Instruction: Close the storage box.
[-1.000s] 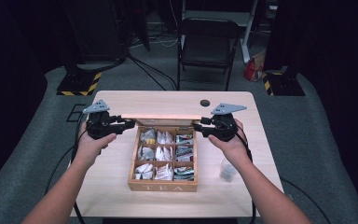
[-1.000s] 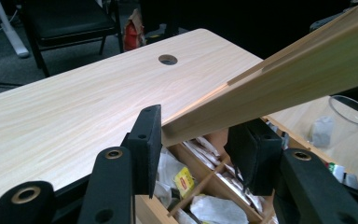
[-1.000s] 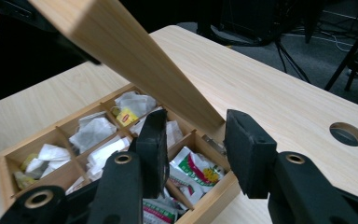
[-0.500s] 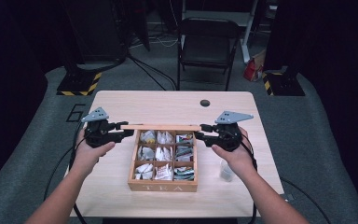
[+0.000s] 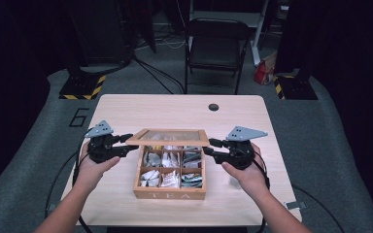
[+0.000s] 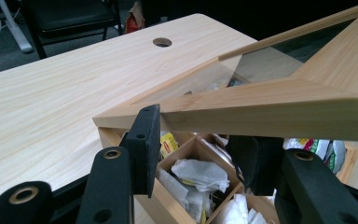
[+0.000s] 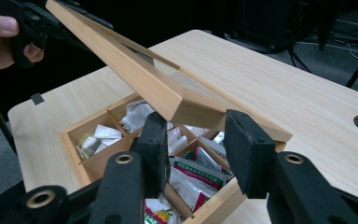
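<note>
A wooden tea box (image 5: 170,194) marked TEA stands mid-table, its compartments full of tea bags (image 5: 168,177). Its glass-paned lid (image 5: 168,137) hangs tilted, half down over the back compartments. My left gripper (image 5: 128,144) is at the lid's left end and my right gripper (image 5: 210,147) at its right end. In the left gripper view the left gripper (image 6: 200,140) has its jaws apart just under the lid's front rail (image 6: 270,107). The right gripper (image 7: 193,140) likewise stands open in the right gripper view, its jaws flanking the lid's corner (image 7: 186,109).
A cable hole (image 5: 213,107) sits in the table (image 5: 175,109) at the back right. Behind the table stand a black folding chair (image 5: 217,48) and a red bag (image 5: 263,73) on the floor. Bare wood lies behind the box.
The lid has tipped from edge-on to slanted down over the box, so its glass now shows. Both grippers have come down and toward me with it.
</note>
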`<state>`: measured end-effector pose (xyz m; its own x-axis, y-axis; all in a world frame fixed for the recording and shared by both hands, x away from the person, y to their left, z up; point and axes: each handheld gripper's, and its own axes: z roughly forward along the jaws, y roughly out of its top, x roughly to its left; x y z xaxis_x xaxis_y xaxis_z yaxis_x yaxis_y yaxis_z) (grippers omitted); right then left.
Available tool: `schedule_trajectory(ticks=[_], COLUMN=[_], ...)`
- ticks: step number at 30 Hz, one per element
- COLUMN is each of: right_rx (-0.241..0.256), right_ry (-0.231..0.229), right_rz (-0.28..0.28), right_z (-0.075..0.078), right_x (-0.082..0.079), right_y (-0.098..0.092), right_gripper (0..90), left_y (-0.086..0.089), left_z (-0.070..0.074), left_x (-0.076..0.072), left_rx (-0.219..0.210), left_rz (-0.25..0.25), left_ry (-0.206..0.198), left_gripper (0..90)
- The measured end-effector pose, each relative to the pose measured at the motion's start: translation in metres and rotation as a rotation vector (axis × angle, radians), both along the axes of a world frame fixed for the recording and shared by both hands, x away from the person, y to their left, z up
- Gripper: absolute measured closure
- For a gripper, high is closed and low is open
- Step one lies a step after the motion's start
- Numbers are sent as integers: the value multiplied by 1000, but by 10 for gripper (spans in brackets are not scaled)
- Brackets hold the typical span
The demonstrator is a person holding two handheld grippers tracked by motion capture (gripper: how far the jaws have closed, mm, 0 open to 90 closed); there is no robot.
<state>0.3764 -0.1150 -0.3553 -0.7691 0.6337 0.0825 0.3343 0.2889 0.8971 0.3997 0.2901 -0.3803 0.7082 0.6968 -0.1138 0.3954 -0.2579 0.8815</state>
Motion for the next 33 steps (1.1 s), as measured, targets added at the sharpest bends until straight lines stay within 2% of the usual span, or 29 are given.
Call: schedule_trajectory(ticks=[3, 10, 17, 22, 27, 30, 33], right_rx=[-10, -2, -21, -25, -21, -5, -11], right_ry=[4, 25, 6, -8, -18, -10, -21], right_rz=[0, -8, -8, -2, -8, -10, -3], right_z=[-2, -11, -18, -24, -30, -34, -39], right_x=[-3, -13, -20, -24, -28, -30, -33], right_y=[0, 0, 0, 0, 0, 0, -1], right_gripper=[605, 622, 624, 625, 627, 627, 627], left_y=[0, 1, 3, 5, 5, 4, 4], left_z=[-3, -12, -17, -18, -21, -22, -25], left_x=[-3, -11, -21, -28, -36, -43, -49], left_rx=[4, 6, -22, -13, -26, -19, -7], left_rz=[-1, -6, -16, -33, -36, -40, -46], left_ry=[0, -13, -14, -11, -13, -19, -19], left_gripper=[544, 533, 530, 521, 514, 511, 499])
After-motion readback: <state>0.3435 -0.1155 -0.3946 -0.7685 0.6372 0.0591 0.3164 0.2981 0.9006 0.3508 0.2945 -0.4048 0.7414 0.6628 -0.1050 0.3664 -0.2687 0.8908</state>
